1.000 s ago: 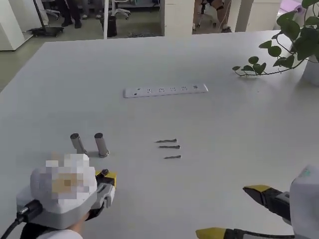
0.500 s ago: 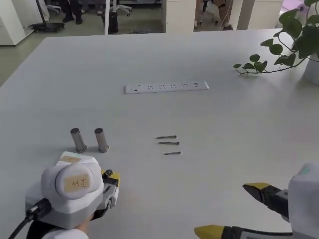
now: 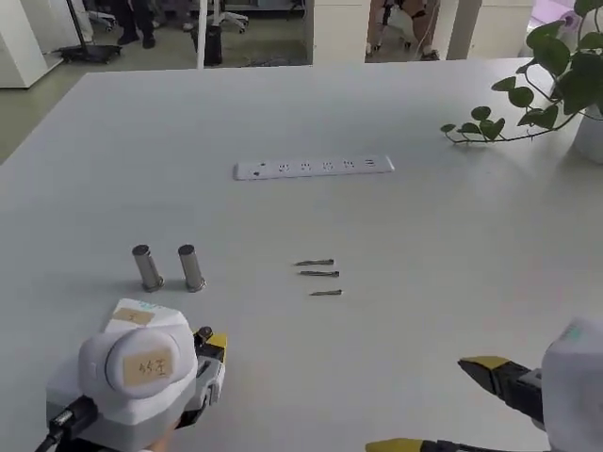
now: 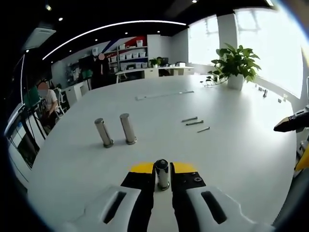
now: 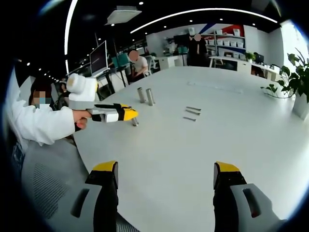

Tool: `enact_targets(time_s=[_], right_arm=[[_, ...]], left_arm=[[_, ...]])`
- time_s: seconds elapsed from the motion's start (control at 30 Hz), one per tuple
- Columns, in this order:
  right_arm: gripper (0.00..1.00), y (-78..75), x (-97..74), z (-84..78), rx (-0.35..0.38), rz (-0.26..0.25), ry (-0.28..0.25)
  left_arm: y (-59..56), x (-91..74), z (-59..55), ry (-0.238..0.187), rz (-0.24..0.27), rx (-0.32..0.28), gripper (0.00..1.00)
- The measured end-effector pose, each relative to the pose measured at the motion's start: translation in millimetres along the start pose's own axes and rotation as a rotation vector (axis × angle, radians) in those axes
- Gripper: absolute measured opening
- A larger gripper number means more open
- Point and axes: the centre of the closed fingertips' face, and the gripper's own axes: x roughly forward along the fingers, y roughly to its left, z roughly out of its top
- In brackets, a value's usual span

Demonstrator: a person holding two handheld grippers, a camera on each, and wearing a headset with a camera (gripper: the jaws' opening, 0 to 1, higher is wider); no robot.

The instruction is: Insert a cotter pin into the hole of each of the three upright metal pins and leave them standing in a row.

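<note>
The left gripper (image 5: 126, 114) is clamped on 1 metal pin (image 4: 161, 174), axis upright, on the near side of the 2 standing pins (image 3: 191, 268). The 3 cotter pins (image 3: 319, 274) lie flat to the right of the standing pins, long axes running toward them. The right gripper (image 5: 165, 170), jaws apart and empty, is the nearer to the cotter pins. Bare table (image 3: 424, 245) surrounds the standing pins.

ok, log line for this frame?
left gripper: shut on metal pin | right gripper: open, empty | two upright pins: standing side by side on table | three cotter pins: loose on table, uninserted
</note>
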Motion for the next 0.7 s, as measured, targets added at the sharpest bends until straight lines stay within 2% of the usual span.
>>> enact_targets(time_s=[0.1, 0.23, 0.27, 0.3, 0.4, 0.43, 0.5, 0.57, 0.7], right_arm=[[0.79, 1.7, 0.6, 0.5, -0.007, 0.006, 0.000], [0.78, 3.9, 2.3, 0.7, -0.016, 0.017, 0.003], [0.79, 4.2, 3.0, 0.3, -0.017, 0.018, 0.006], [0.79, 4.7, 4.0, -0.4, -0.018, 0.022, 0.009], [0.79, 7.1, 5.1, -1.4, -0.023, 0.033, 0.017], [0.79, 7.4, 5.3, -1.4, -0.025, 0.034, 0.020], [0.79, 7.8, 5.4, -1.7, -0.023, 0.036, 0.023], [0.79, 7.4, 5.7, -2.2, -0.024, 0.035, 0.024], [0.79, 7.5, 5.9, -4.4, -0.022, 0.033, 0.030]], left_arm=[[1.5, -2.6, 3.2, -0.008, 0.005, 0.019, 0.28], [2.5, -7.7, 10.4, -0.019, -0.039, 0.060, 0.38], [-3.5, -9.3, 13.0, -0.025, -0.100, 0.067, 0.43], [-8.1, -11.2, 16.7, -0.048, -0.153, 0.031, 0.46], [-11.3, -19.2, 23.6, -0.071, -0.240, 0.013, 0.56], [-13.1, -24.5, 29.2, -0.093, -0.277, 0.018, 0.58], [-10.1, -30.1, 32.9, -0.104, -0.294, 0.008, 0.62], [-7.9, -37.1, 32.6, -0.090, -0.335, -0.003, 0.68], [-2.4, -46.1, 30.1, -0.070, -0.358, 0.014, 0.77]])
